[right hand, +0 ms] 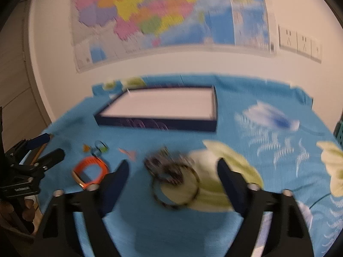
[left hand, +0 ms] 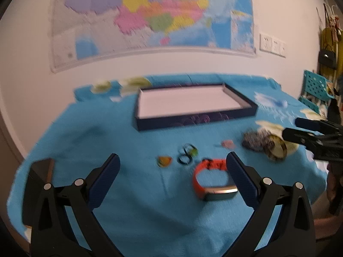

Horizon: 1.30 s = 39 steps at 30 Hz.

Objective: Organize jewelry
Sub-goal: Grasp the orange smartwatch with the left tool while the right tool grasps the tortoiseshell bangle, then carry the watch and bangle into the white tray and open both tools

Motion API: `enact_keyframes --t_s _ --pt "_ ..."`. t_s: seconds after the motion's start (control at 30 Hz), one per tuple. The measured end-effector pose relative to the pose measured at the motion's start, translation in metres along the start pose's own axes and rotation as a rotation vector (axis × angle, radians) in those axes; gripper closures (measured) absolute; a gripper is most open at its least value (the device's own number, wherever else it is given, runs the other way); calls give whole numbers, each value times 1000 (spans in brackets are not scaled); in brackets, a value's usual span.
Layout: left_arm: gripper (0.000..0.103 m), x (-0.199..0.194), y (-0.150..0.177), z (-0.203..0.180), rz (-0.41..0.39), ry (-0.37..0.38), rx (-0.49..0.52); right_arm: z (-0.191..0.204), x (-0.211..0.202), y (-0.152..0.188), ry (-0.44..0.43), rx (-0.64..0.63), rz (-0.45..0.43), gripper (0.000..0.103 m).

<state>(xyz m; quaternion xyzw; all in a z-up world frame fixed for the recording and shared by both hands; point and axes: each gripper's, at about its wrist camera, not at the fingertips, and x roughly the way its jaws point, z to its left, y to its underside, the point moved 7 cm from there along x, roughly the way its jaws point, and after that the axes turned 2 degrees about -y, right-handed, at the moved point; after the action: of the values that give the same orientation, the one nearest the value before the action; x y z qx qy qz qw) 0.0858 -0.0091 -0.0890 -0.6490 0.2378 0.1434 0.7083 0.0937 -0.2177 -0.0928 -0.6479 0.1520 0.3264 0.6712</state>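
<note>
On the blue patterned tablecloth [left hand: 133, 192], a spread of jewelry is lying in front of a shallow dark-rimmed tray [left hand: 249, 109] with a pale lining, which is sitting toward the wall under a coloured map [left hand: 150, 15]. Left gripper [left hand: 173, 174] is hovering with jaws spread wide, nothing between the pads; an orange wristband [left hand: 198, 182] with a metallic plate is lying on the cloth just inside the right-hand finger, and whether that finger is touching it cannot be told through the blur. Beyond the fingertips, dark small rings [left hand: 187, 155] and a small orange-yellow piece [left hand: 164, 161] are resting close together, with a small pink piece [left hand: 227, 144] farther right. Right gripper [right hand: 173, 174] is also standing open, jaws apart and gripping nothing; a brownish bangle [right hand: 194, 176] is lying on the cloth between its two fingers, apart from both pads, and is overlapping a dark beaded bracelet heap [right hand: 156, 162] just behind it. Both views are motion-blurred, so fine detail of the beads is not readable. In the right wrist view the left gripper is showing at the left edge, near the orange wristband. The tray interior is showing bare lining.
</note>
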Motion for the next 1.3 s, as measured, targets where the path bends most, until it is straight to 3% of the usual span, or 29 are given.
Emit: enact_keyframes --t_s 0.13,0.27,0.47,0.6,0.8,0.93,1.3 --pt "14 17 12 -10 66 56 24 -19 19 11 3 39 82 52" --pt "25 30 20 -21 126 107 52 -26 31 18 -25 66 145 64" --pt "46 44 23 -30 193 175 61 -23 39 19 -71 82 181 94" --pt "71 48 23 -35 226 216 63 -27 36 16 -68 62 188 96" --pt "94 50 24 -40 260 216 102 -24 26 7 -87 34 178 96" --pt "98 48 23 -39 257 203 125 -23 21 -5 -116 34 159 96" --pt "97 41 -20 -14 180 250 4 -21 25 -54 -177 37 86 96"
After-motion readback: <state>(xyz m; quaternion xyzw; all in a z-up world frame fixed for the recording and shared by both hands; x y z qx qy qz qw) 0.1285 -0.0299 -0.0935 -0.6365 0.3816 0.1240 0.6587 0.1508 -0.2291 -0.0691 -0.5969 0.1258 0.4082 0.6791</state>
